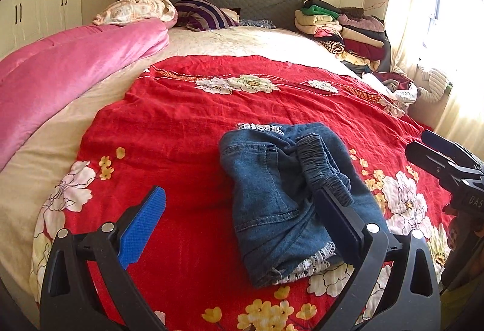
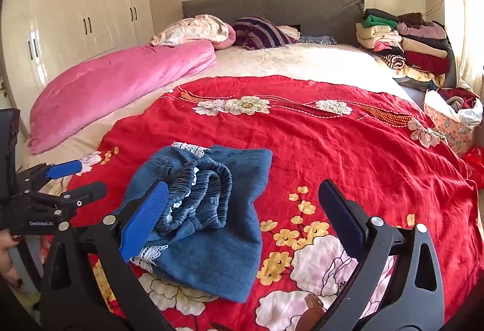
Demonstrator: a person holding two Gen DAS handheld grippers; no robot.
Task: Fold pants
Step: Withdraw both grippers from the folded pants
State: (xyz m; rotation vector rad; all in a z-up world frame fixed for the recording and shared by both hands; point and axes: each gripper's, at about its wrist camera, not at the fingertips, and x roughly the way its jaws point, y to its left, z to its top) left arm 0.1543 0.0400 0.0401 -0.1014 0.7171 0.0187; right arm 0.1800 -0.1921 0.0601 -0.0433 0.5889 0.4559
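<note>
In the left wrist view, the pants, a small denim pair with a gathered elastic waistband and lace trim, lie as a compact bundle on the red floral bedspread, which serves as the flat working surface. The left gripper is spread wide with nothing between its fingers; one finger sits over the bundle's waistband side, the other over bare red cloth beside the pants, whether touching I cannot tell. The right gripper enters just past the far side of the pants, and from this angle I cannot tell its state. In the right wrist view, the pants lie below and left of the right gripper, whose fingers are spread and empty, one over the bundle. The left gripper shows beside the pants, fingers apart. The folding looks close to finished.
</note>
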